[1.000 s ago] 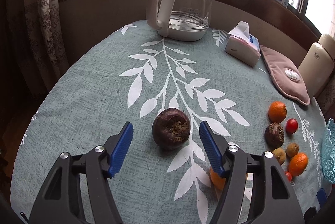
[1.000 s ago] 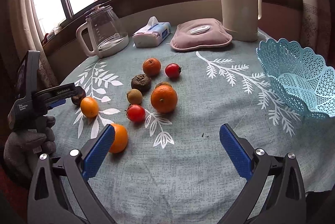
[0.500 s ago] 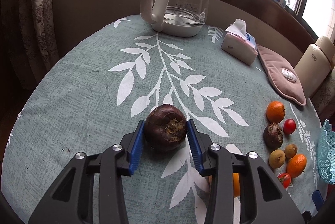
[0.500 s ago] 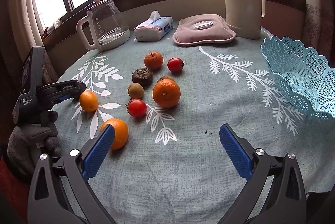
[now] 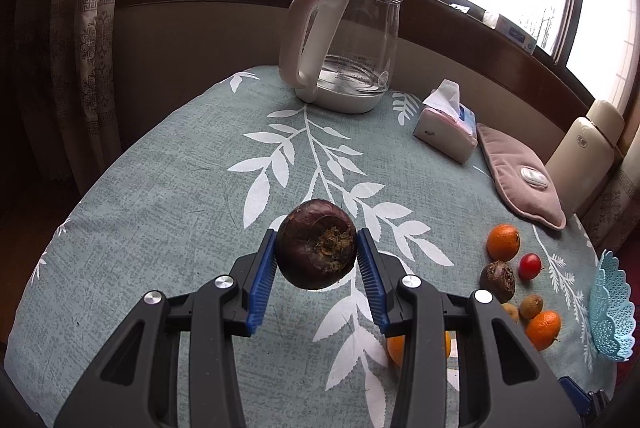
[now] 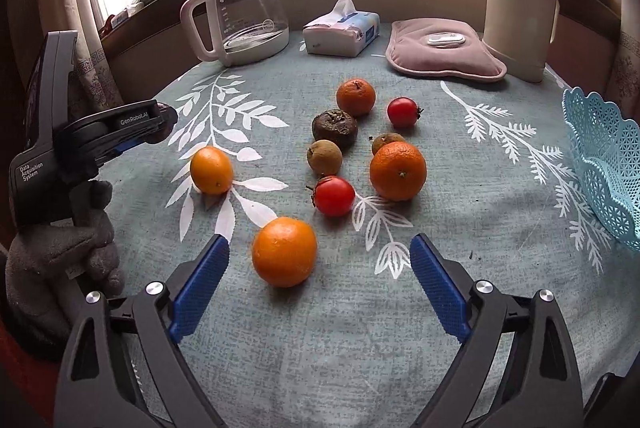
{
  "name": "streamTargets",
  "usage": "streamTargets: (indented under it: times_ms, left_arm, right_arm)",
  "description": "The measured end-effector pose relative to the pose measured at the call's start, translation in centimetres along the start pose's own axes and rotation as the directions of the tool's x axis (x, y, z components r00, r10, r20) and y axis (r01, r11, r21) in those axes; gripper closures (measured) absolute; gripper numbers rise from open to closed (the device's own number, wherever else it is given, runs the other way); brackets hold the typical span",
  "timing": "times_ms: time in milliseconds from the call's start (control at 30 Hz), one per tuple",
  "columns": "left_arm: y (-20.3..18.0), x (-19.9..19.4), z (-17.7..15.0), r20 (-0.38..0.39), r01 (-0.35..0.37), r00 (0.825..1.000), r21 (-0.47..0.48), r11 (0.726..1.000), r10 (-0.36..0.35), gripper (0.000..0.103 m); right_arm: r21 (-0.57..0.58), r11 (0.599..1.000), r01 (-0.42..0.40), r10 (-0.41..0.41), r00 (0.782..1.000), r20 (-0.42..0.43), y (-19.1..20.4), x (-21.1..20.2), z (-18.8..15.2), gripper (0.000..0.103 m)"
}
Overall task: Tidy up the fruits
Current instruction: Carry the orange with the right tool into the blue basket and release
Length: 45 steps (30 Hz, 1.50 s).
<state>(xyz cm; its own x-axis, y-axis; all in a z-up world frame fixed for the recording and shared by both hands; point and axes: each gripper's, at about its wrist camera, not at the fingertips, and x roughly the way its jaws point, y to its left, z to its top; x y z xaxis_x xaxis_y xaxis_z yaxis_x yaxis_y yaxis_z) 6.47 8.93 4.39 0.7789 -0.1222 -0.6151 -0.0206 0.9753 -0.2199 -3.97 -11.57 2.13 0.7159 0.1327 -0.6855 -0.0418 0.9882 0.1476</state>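
My left gripper (image 5: pixel 317 255) is shut on a dark purple round fruit (image 5: pixel 316 248) and holds it above the cloth. It shows at the left of the right wrist view (image 6: pixel 160 120). My right gripper (image 6: pixel 318 284) is open and empty, with an orange (image 6: pixel 284 251) between its fingers, nearer the left one. Other fruit lie beyond: an orange (image 6: pixel 211 170), a large orange (image 6: pixel 397 170), two red tomatoes (image 6: pixel 334 195) (image 6: pixel 402 112), a second dark fruit (image 6: pixel 334 127), brown kiwis (image 6: pixel 324 157) and a far orange (image 6: pixel 355 97). A light blue basket (image 6: pixel 608 164) stands at the right.
A glass kettle (image 6: pixel 236 20), a tissue pack (image 6: pixel 340 33), a pink heat pad (image 6: pixel 444 50) and a cream thermos (image 6: pixel 518 4) line the table's far edge. The leaf-print cloth (image 6: pixel 460 188) covers the round table. A curtain (image 5: pixel 80 68) hangs past the left edge.
My left gripper closed on the dark purple fruit and lifted it off the cloth. My right gripper moved forward, bringing the near orange between its fingers.
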Motion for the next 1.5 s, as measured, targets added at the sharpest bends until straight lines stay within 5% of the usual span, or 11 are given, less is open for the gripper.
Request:
streamTargets:
  times_ms: [433,900,1500]
  left_arm:
    - [-0.3,-0.4,0.0,0.005,0.034,0.999,-0.018,0.999,-0.034,0.062]
    - [-1.2,-1.4,-0.1,0.025,0.063,0.998,-0.004,0.998,-0.063,0.062]
    - [-3.0,-3.6,-0.2,0.056,0.101,0.993,0.026,0.995,-0.102,0.062]
  right_arm:
    - [-0.021,0.999,-0.029,0.027,0.996,-0.086,1.1,2.2,-0.1,0.063]
    - [0.07,0.998,0.001,-0.001,1.0,0.007,-1.6,-2.1,1.2,0.064]
    - [0.339,0.918,0.204,-0.258,0.958,0.123,-14.2,-8.6,2.3,0.064]
